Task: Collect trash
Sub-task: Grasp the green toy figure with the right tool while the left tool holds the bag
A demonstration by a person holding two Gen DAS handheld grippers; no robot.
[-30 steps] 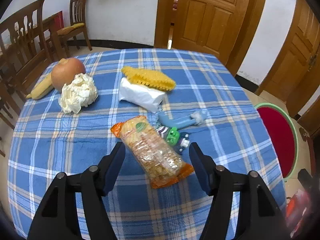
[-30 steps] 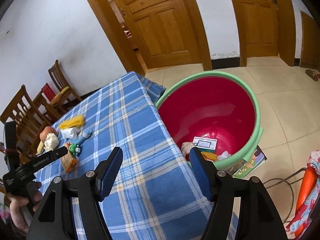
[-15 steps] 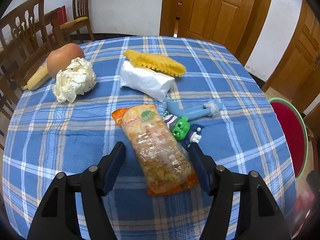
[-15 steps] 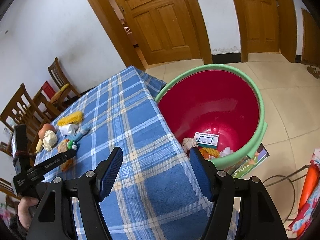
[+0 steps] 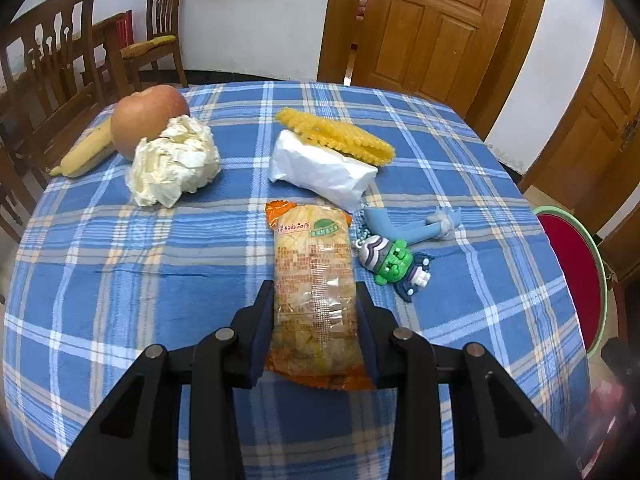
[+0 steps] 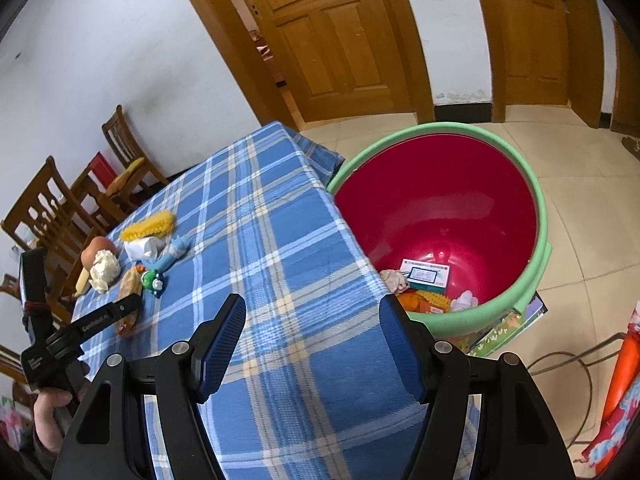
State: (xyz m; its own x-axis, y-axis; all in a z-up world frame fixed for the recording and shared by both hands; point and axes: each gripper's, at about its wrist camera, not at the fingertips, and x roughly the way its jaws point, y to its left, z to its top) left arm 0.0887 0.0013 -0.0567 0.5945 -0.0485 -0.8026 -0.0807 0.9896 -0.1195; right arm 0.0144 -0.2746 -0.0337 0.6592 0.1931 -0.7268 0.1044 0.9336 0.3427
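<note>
The left tongs (image 5: 315,312) have just been closing, and now their two dark pads press on both sides of the long see-through snack bag with orange ends (image 5: 314,292). The bag lies flat on the desk with the blue checked cloth (image 5: 160,280), near the front edge, and points away from the camera.

Just to the right of the bag lies a small green toy figure with a striped hat (image 5: 390,260), and behind that a light blue toy (image 5: 408,226). Behind the bag sits a white wrapped packet (image 5: 320,170) with a wavy yellow piece (image 5: 336,138) resting on its far edge. On the left side of the desk is a crumpled ball of white paper (image 5: 172,164). It touches a big reddish apple (image 5: 146,114), and a yellow banana (image 5: 84,150) lies beside the apple.

The right tongs (image 6: 312,344) are spread wide with nothing between them. They hang over the desk's near corner. Next to the desk, on the floor, stands a big round bin, red inside with a green rim (image 6: 536,208). A few bits of trash lie at its bottom.

A hand (image 6: 52,412) holds the left tongs at the lower left of the right wrist view.
</note>
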